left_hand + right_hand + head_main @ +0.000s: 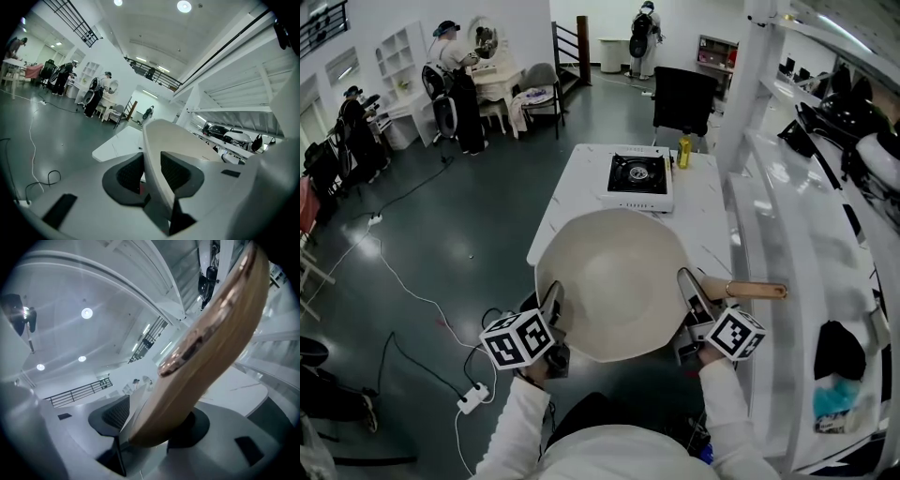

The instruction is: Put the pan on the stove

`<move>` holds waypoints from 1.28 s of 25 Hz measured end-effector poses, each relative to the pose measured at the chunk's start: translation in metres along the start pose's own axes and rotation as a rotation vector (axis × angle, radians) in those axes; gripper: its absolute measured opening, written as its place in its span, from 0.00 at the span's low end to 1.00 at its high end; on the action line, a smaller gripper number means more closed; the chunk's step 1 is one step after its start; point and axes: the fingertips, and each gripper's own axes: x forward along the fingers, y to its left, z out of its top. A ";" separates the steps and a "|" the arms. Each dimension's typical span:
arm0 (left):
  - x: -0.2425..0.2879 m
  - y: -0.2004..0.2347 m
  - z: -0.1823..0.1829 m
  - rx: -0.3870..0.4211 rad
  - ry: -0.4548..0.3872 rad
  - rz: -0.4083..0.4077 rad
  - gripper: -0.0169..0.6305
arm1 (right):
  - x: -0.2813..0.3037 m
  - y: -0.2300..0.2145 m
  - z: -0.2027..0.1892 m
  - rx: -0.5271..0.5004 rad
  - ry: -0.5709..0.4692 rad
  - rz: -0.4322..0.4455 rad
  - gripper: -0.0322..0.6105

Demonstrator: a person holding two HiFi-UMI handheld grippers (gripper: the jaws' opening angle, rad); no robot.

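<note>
A wide cream pan [614,281] with a wooden handle [755,290] hangs over the near end of the white table [572,183]. My left gripper [551,314] is shut on the pan's left rim. In the left gripper view that rim [164,140] runs between the two black pads, in the left gripper [151,171]. My right gripper [692,295] is shut at the root of the handle. The handle [206,348] fills the right gripper view and slants up out of the right gripper [150,423]. A black single-burner stove [638,175] in a white casing sits at the table's far end, apart from the pan.
A yellow bottle [683,152] stands right of the stove. Behind the table is a black chair [682,98]. White shelving [787,216] runs close along the right side. Cables and a power strip [472,400] lie on the floor at left. People stand far back.
</note>
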 end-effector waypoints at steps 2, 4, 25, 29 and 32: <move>0.007 -0.003 0.003 0.004 0.005 0.000 0.21 | 0.003 -0.004 0.005 0.003 0.000 -0.001 0.45; 0.016 -0.006 0.005 0.009 0.008 -0.004 0.21 | 0.007 -0.009 0.009 0.006 -0.001 -0.006 0.45; 0.204 0.013 0.059 0.026 0.075 -0.060 0.21 | 0.145 -0.110 0.051 0.020 -0.008 -0.102 0.45; 0.244 0.020 0.078 0.029 0.081 -0.072 0.21 | 0.182 -0.123 0.063 0.021 -0.017 -0.107 0.45; 0.269 0.025 0.090 0.032 0.089 -0.083 0.21 | 0.204 -0.132 0.070 0.019 -0.023 -0.122 0.45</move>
